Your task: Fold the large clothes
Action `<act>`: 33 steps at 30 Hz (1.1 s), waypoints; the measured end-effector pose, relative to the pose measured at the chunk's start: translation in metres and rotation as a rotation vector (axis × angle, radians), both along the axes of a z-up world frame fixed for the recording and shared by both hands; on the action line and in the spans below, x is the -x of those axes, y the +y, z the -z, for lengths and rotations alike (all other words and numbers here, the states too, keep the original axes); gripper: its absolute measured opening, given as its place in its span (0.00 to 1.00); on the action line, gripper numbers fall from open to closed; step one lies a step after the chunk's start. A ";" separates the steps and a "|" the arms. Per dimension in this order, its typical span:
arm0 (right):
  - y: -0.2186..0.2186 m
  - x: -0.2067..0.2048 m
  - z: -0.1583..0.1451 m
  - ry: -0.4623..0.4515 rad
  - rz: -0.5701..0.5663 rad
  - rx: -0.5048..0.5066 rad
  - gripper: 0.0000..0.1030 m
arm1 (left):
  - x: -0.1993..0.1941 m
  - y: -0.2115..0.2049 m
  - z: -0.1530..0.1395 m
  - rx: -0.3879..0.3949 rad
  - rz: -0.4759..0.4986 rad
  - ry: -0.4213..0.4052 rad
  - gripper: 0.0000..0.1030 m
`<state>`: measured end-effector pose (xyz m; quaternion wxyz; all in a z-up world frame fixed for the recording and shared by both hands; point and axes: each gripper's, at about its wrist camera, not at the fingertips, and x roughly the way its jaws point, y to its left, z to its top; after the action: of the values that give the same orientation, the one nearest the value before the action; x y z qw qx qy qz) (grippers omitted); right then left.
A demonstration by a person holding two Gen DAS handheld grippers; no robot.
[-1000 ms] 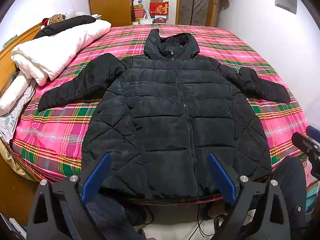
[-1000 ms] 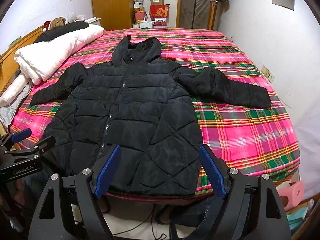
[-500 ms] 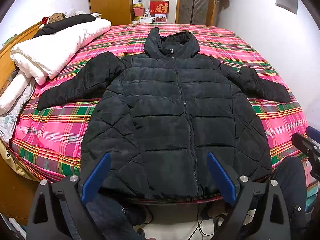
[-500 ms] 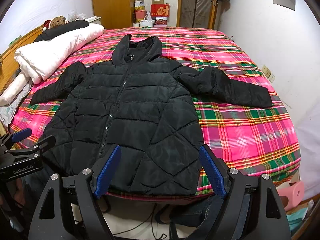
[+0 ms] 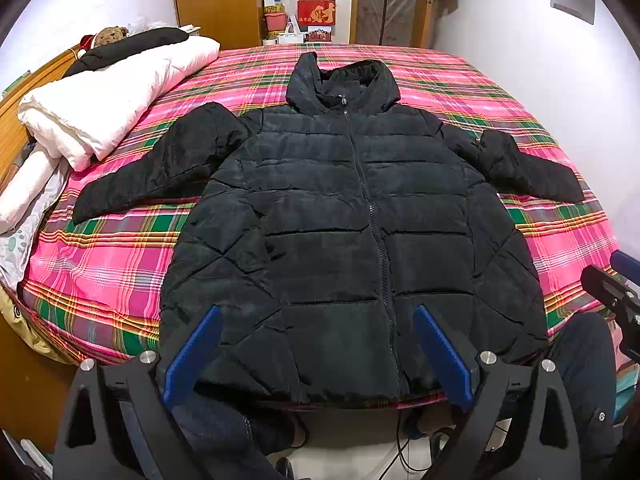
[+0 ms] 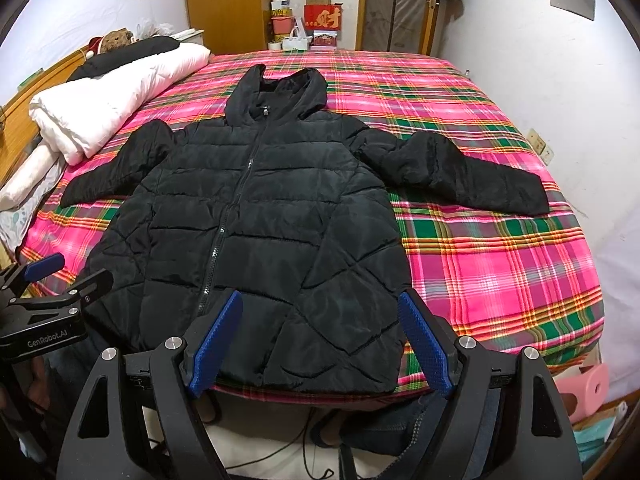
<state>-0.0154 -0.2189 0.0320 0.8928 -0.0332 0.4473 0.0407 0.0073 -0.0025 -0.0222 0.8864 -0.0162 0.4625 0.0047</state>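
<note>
Nearest: left gripper [image 5: 316, 350] with blue pads spread wide, nothing between them, hovering off the foot of the bed just short of the hem. Same for the right gripper [image 6: 320, 344]: fingers apart, empty, poised over the hem's right half (its neighbour's black body visible at the left edge of that view). Beyond: black hooded puffer jacket [image 5: 352, 232] laid flat and face-up on the pink plaid bedspread [image 6: 500, 248], zipped closed, hem at the near bed edge, hood toward the far end, both sleeves angled outward. Further left: folded white duvet [image 5: 104, 108] against the wooden headboard, dark pillow on top. Farthest: wooden wardrobe [image 6: 228, 4] and stacked boxes by the wall.
</note>
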 end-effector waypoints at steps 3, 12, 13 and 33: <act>0.001 -0.003 0.002 0.007 -0.003 0.000 0.78 | -0.003 0.001 0.002 0.000 -0.001 0.008 0.95; 0.000 -0.022 0.010 0.015 -0.014 -0.012 0.78 | -0.022 0.008 0.008 0.013 -0.005 0.006 0.94; 0.001 -0.027 0.011 0.018 -0.018 -0.013 0.78 | -0.025 0.009 0.009 0.010 -0.006 0.006 0.94; 0.053 -0.146 0.056 0.055 -0.162 -0.057 0.78 | -0.132 0.113 0.055 0.069 -0.155 0.027 0.77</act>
<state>0.1304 -0.1656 -0.0241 0.8745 -0.0428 0.4663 0.1263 0.1394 0.1104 -0.0769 0.8761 -0.0825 0.4715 0.0578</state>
